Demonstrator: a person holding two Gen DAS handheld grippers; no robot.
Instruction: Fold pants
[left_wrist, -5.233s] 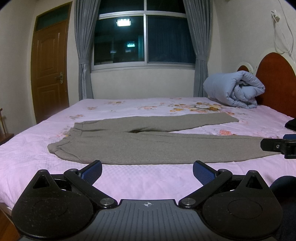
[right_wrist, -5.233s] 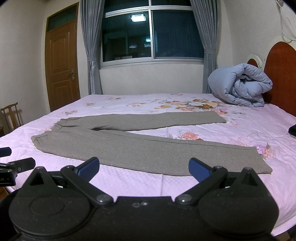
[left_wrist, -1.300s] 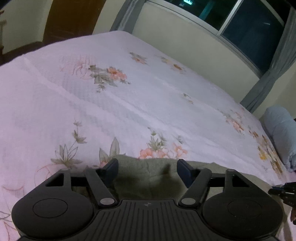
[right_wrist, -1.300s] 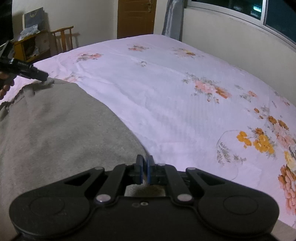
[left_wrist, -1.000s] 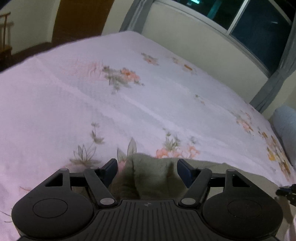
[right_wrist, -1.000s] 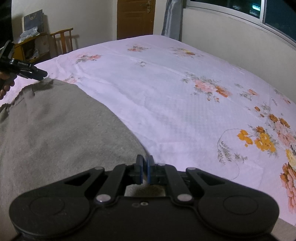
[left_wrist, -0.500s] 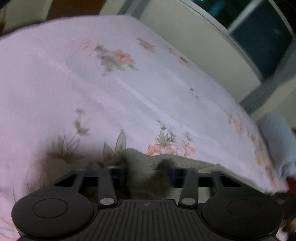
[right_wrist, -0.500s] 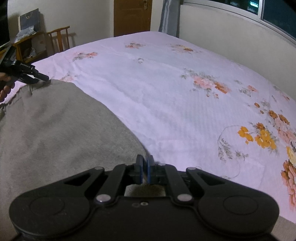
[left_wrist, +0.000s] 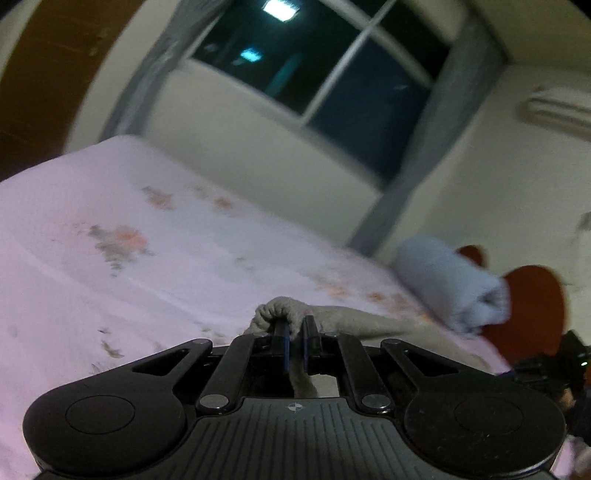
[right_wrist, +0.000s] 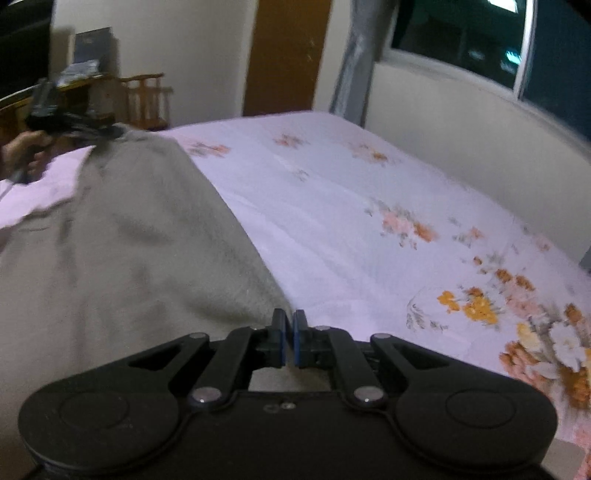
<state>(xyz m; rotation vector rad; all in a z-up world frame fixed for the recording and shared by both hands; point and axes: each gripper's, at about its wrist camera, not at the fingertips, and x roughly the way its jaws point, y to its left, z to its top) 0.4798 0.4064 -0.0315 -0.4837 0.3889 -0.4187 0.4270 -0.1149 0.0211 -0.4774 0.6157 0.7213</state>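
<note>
The grey pants lie on the pink floral bed sheet. My left gripper is shut on a bunched edge of the pants and holds it lifted off the sheet. My right gripper is shut on the other end of the pants, whose cloth spreads away to the left. The left gripper also shows far left in the right wrist view, pinching the raised cloth. The right gripper's body shows at the right edge of the left wrist view.
A rolled grey-blue duvet lies by the red headboard. A window with grey curtains is behind the bed. A wooden door, a chair and a cluttered desk stand beyond the bed's far side.
My left gripper has closed on the pants edge and lifted it, tilting its view up toward the window. My right gripper stays shut on its end and has risen slightly.
</note>
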